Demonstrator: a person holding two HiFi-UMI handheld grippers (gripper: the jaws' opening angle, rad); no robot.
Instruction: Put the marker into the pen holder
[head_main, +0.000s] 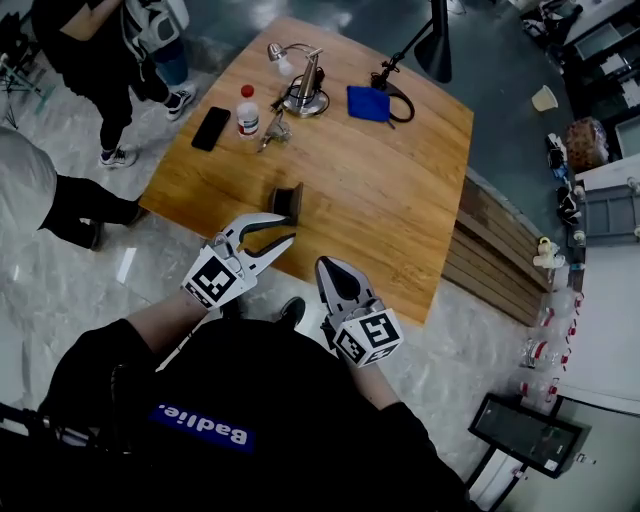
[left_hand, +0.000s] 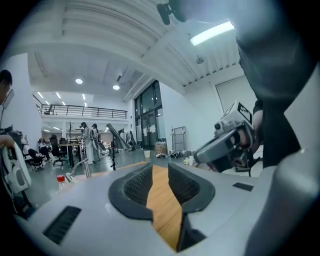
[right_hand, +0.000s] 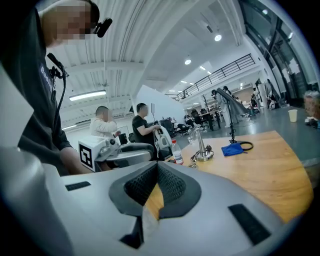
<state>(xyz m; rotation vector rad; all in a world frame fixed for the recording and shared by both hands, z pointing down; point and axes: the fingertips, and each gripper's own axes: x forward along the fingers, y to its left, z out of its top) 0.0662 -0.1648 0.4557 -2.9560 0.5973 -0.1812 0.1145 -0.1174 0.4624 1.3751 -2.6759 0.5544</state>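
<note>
A small dark pen holder (head_main: 288, 201) stands on the wooden table (head_main: 400, 200) near its front edge. My left gripper (head_main: 290, 228) is just in front of it, open and holding nothing; wood shows between its jaws (left_hand: 160, 167). My right gripper (head_main: 326, 266) is shut and empty, off the table's front edge and to the holder's right; its pads meet (right_hand: 156, 167). A slim pale object (head_main: 272, 131) lies beside the bottle at the far left; I cannot tell whether it is the marker. In the right gripper view the left gripper (right_hand: 116, 149) shows at the left.
At the far side of the table are a black phone (head_main: 210, 128), a red-capped bottle (head_main: 247, 112), a silver desk lamp (head_main: 303, 90), a blue cloth (head_main: 368, 103) and a black lamp (head_main: 436, 40). People stand left of the table (head_main: 120, 60).
</note>
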